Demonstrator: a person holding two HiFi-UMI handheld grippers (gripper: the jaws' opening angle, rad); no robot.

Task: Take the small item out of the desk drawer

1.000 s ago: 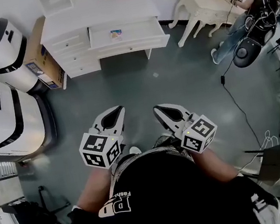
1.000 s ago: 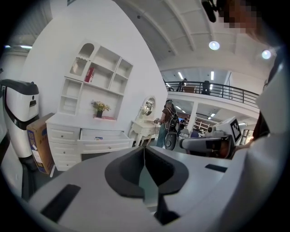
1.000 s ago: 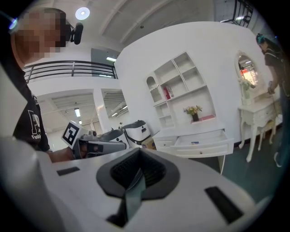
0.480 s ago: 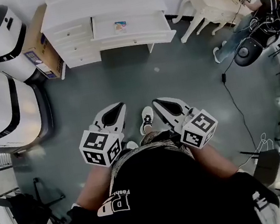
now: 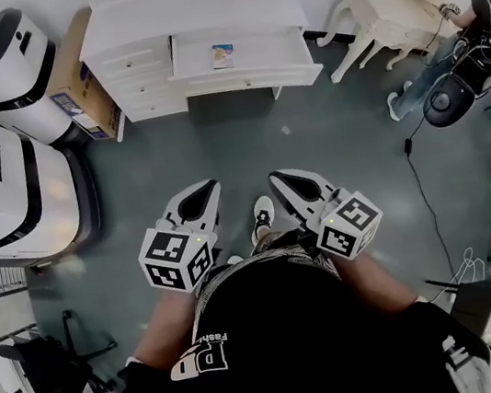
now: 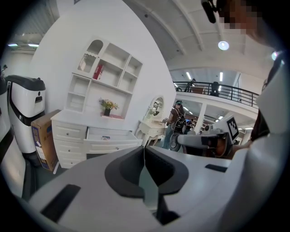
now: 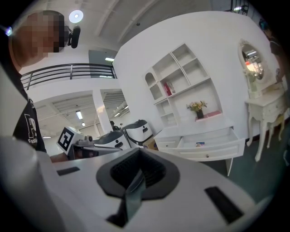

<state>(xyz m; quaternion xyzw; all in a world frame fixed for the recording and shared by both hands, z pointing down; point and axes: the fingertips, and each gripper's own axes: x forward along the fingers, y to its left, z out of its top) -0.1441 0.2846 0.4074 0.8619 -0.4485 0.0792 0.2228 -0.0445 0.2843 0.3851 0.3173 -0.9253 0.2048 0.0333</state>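
A white desk [image 5: 197, 17] stands at the far end of the grey floor, its wide drawer [image 5: 246, 60] pulled open. A small colourful flat item [image 5: 223, 55] lies inside the drawer, also seen as the item [image 6: 105, 137] and the item [image 7: 200, 144]. My left gripper [image 5: 204, 191] and right gripper [image 5: 279, 180] are held side by side in front of my body, well short of the desk. Both are shut with nothing in them. In the gripper views the left gripper [image 6: 144, 156] and the right gripper [image 7: 137, 168] show their pads pressed together.
Two large white-and-black machines [image 5: 1, 185] line the left side, with a cardboard box [image 5: 78, 84] beside the desk. A white vanity table [image 5: 386, 4] and a seated person [image 5: 479, 30] are at the right. A black cable [image 5: 425, 198] runs over the floor. Shelves [image 6: 106, 79] rise above the desk.
The desk has drawn nearer and shifted right in the head view as I step forward; a shoe now shows between the grippers. Both grippers stay shut and level.
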